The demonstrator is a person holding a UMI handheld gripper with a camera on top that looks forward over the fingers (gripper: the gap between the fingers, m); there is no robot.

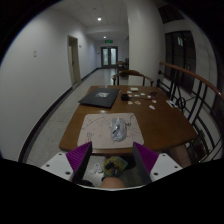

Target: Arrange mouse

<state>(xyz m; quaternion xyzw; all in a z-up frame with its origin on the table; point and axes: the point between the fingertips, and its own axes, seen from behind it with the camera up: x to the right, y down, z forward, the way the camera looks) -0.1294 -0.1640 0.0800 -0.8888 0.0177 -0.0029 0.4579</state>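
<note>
Single gripper-mounted view, above fingers point(112, 160), facing table point(160, 125), corridor beyond

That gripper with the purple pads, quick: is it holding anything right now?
Gripper: fingers open, holding nothing; the brown wooden table lies ahead.

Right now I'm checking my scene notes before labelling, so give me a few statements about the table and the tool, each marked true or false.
1. The tool is shut on a mouse. False: its fingers are open, holding nothing.
2. A white mat lies on the wooden table. True.
3. A dark laptop lies beyond the mat. True.
4. The table stands outdoors. False: it is in an indoor corridor.
</note>
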